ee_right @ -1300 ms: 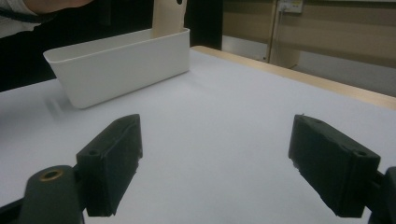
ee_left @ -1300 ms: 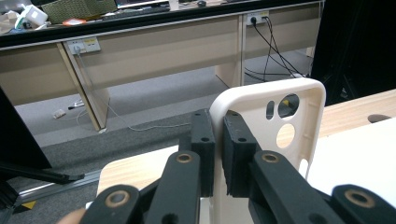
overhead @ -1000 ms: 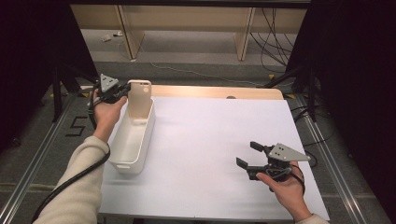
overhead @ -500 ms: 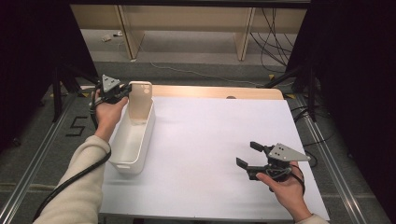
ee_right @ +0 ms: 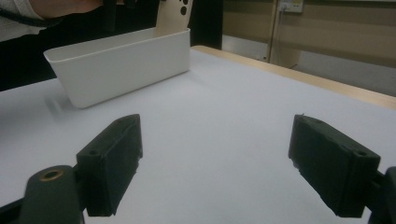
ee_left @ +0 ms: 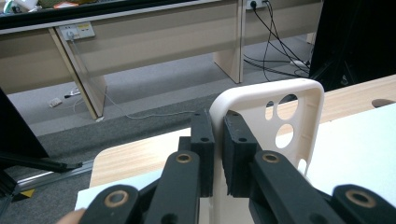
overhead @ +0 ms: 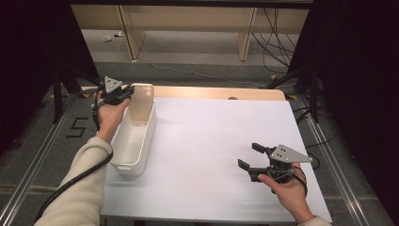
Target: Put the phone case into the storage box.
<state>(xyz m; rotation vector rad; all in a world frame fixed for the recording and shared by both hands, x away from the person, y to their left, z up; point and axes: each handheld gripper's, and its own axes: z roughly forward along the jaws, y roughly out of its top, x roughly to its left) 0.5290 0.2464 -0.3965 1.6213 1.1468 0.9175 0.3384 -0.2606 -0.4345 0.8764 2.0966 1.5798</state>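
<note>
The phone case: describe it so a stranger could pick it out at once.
Start at the white table and go to its far left corner, where a long white plastic bin lies. Over the bin's far end, the left gripper pinches the edge of a cream, rounded-corner phone case held upright. Its round camera cutouts set it apart.

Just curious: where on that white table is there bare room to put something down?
Between the white bin and the right hand-held gripper the white mat lies bare. It is crowded at the bin's far end, where the left hand-held gripper grips a phone case.
</note>
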